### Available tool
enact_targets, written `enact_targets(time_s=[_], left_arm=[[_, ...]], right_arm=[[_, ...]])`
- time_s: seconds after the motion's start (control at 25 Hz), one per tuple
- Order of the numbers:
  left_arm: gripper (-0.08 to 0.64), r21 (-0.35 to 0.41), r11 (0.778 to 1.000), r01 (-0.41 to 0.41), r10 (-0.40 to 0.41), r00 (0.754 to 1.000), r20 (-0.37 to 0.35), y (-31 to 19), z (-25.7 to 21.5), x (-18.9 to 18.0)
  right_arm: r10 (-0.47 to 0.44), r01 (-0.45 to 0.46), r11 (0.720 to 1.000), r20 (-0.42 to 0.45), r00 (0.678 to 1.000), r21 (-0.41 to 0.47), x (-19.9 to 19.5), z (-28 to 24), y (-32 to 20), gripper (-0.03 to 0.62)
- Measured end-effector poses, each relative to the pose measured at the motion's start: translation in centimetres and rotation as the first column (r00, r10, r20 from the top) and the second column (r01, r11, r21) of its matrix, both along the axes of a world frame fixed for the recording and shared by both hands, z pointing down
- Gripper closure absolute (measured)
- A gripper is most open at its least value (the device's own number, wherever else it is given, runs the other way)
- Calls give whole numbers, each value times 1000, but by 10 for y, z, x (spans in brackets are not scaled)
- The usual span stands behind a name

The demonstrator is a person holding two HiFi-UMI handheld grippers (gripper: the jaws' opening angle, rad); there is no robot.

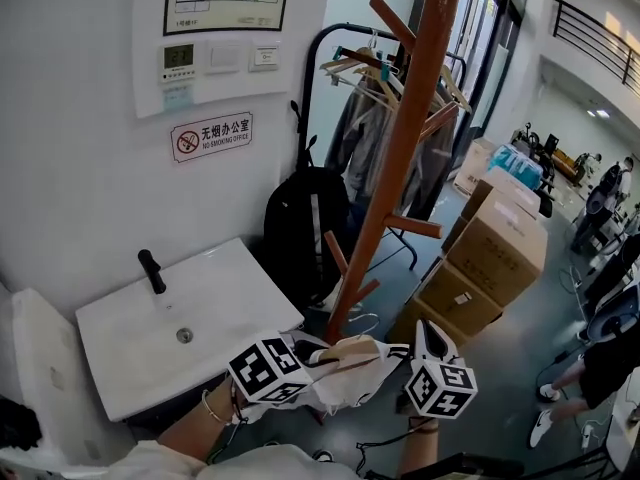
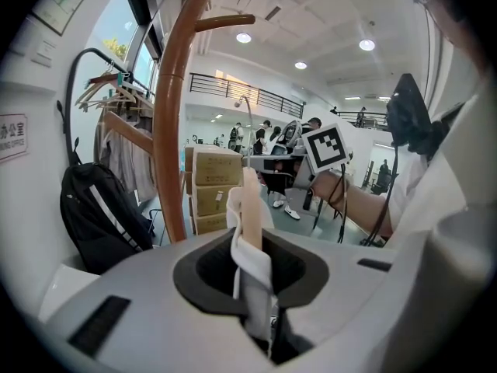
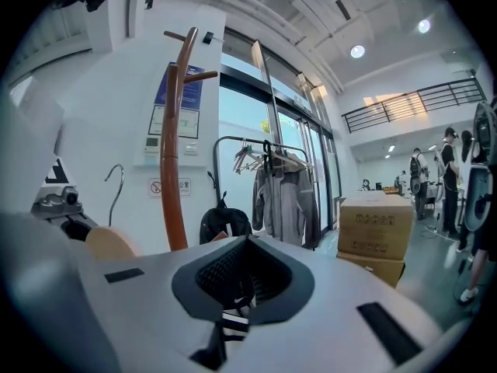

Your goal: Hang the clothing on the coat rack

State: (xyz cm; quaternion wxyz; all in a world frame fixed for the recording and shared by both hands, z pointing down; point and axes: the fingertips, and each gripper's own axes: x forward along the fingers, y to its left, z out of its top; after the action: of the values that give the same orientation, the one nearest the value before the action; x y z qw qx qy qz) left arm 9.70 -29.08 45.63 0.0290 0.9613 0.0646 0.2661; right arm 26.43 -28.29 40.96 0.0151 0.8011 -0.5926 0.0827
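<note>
A white garment (image 1: 352, 370) on a wooden hanger hangs between my two grippers, low in the head view. My left gripper (image 1: 312, 356) is shut on the hanger's wooden arm (image 2: 251, 208) and the white cloth (image 2: 250, 274) wrapped round it. My right gripper (image 1: 424, 344) is shut on a black-and-white striped edge of the garment (image 3: 233, 319). The hanger's metal hook (image 3: 116, 183) shows at the left of the right gripper view. The brown wooden coat rack (image 1: 402, 148) rises just beyond the garment, its pegs (image 1: 412, 226) angled upward. It also stands in the left gripper view (image 2: 166, 130) and the right gripper view (image 3: 172, 169).
A white sink (image 1: 235, 303) with a black faucet (image 1: 152, 271) is at the left by the wall. Behind the rack are a black backpack (image 1: 300, 226), a black clothes rail with grey jackets (image 1: 372, 128) and stacked cardboard boxes (image 1: 500, 250). People stand at the far right (image 1: 610, 358).
</note>
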Motion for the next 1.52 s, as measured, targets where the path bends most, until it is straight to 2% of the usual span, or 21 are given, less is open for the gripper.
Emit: enact_targets(time_s=[0.36,0.8,1.2,1.52], left_arm=[[495,2,997,74,-74,997,-18,-3,-18,-10],[495,23,995,93,-93,995,-27,-1,-64,-10],[495,75,997,24,-23,1000,-13,19,-111,-20],[495,103,995,15,-15,1000,0,29,-152,-47]], right_arm=[[-86,86,996,-7,996,1,-4,-6,-19,570],[-190,191,982,-61,980,12,-5,-33,-30,569],[-235,238,970,-69,969,40,2,-51,-31,570],[-268,272,961,-74,961,46,2,-60,-34,570]])
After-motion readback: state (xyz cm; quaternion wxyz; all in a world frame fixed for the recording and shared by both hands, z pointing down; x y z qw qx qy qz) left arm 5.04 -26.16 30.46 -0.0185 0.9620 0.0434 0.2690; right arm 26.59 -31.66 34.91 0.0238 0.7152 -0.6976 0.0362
